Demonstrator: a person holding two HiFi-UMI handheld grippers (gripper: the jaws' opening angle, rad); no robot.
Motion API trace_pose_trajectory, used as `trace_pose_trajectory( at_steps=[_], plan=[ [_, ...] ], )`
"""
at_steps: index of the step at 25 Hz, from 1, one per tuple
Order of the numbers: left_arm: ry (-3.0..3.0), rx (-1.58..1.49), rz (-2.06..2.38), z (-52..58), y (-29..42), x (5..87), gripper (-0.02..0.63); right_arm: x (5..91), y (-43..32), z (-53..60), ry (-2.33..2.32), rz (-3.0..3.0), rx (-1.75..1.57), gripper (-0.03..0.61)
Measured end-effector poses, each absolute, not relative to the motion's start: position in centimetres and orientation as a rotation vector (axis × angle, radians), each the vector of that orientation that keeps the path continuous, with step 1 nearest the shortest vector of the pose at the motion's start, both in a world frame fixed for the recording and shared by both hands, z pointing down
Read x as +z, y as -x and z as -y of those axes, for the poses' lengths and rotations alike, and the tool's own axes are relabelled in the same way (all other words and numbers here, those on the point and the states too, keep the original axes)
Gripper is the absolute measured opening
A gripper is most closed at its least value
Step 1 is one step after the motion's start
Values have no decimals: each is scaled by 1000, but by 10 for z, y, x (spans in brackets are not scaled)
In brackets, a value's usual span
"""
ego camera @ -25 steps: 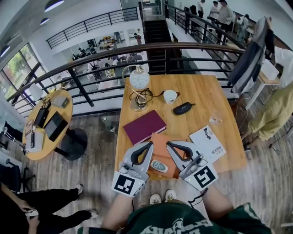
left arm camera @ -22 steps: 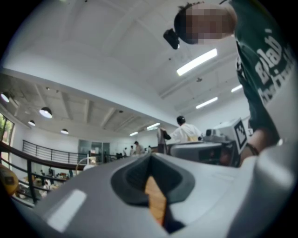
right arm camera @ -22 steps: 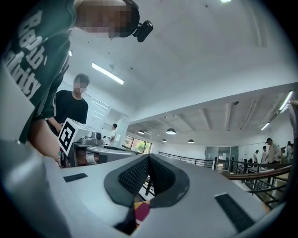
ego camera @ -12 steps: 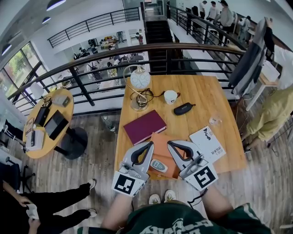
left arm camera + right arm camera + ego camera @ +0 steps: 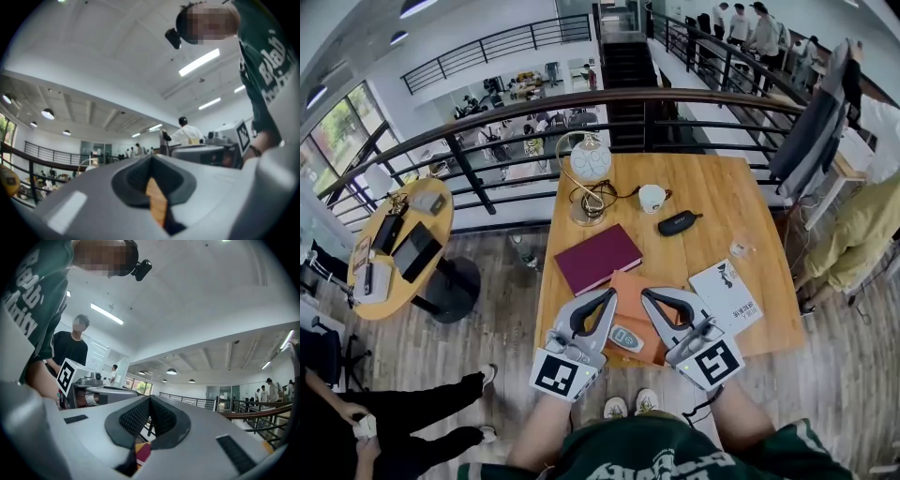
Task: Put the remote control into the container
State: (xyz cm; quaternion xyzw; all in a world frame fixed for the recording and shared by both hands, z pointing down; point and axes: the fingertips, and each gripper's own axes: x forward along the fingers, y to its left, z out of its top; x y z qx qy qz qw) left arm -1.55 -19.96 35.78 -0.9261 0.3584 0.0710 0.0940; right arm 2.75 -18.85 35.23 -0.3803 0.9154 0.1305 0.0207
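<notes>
Table: we see a rectangular top (image 5: 712, 187) of warm, smooth wood with a fine grain.
Remote control: ours is a small, pale, rounded oblong (image 5: 626, 337) with a teal patch on its face; it looks like smooth plastic.
Under it: a flat orange folder (image 5: 630, 291) with a matte face, on which the remote lies at the table's near edge.
Other things: we make out a maroon hardback book (image 5: 596, 259), a white printed booklet (image 5: 727, 292), a black oval case (image 5: 678, 222), a white cup (image 5: 652, 198) and a lamp (image 5: 590, 164) with a round white shade.
Left tongs: grey, smooth shell (image 5: 608, 297) with dark ribbed pads; we see the tips pressed together and nothing between them.
Right tongs: the same build (image 5: 648, 298), tips likewise closed on nothing.
Remote against tongs: it lies between the two bodies, nearer us than both pairs of tips, just beside the left body and gripped by neither.
</notes>
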Motion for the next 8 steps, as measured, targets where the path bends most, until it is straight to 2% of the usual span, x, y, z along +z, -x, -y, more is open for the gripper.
trace_pose_trajectory(
  at_steps=[8],
  plan=[
    [2744,228,-1043,197,7,353,-2,357,-33,189,1198,-2845,395,13]
  ],
)
